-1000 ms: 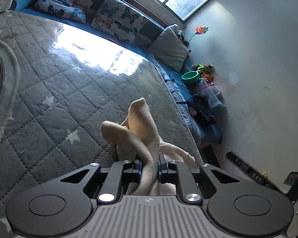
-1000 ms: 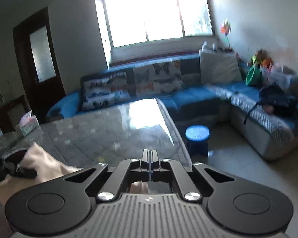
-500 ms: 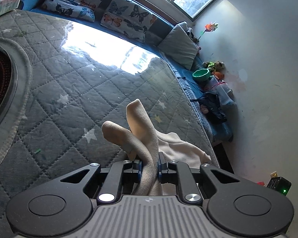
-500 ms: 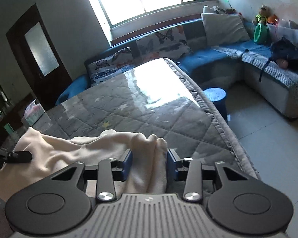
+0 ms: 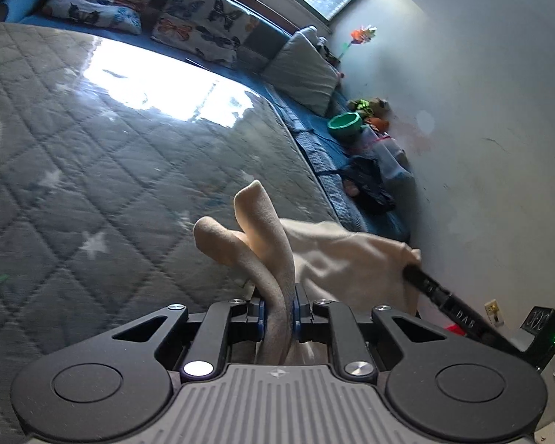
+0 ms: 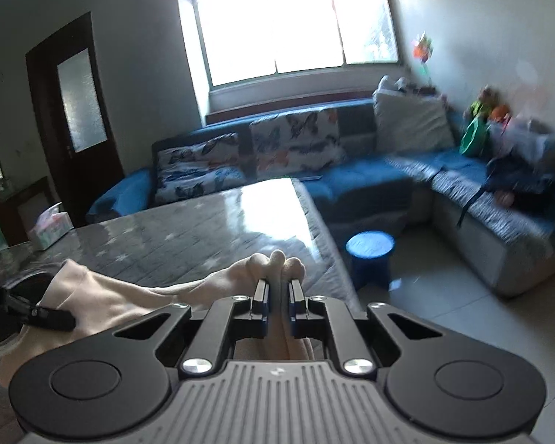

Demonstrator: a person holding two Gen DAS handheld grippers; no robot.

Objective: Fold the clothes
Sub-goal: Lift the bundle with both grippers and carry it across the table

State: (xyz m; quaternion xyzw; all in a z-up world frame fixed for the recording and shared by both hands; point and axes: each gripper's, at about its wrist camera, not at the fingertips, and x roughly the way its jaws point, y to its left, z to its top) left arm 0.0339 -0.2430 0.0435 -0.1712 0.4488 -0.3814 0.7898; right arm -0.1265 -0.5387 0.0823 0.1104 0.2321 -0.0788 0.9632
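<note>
Sunlit, the grey quilted table (image 5: 92, 155) lies before a blue sofa (image 6: 370, 170). Above its near edge hangs the cream garment (image 5: 336, 255), stretched between my tongs: my left gripper (image 5: 279, 301) pinches one bunched fold, my right gripper (image 6: 277, 292) has just closed on another
</note>
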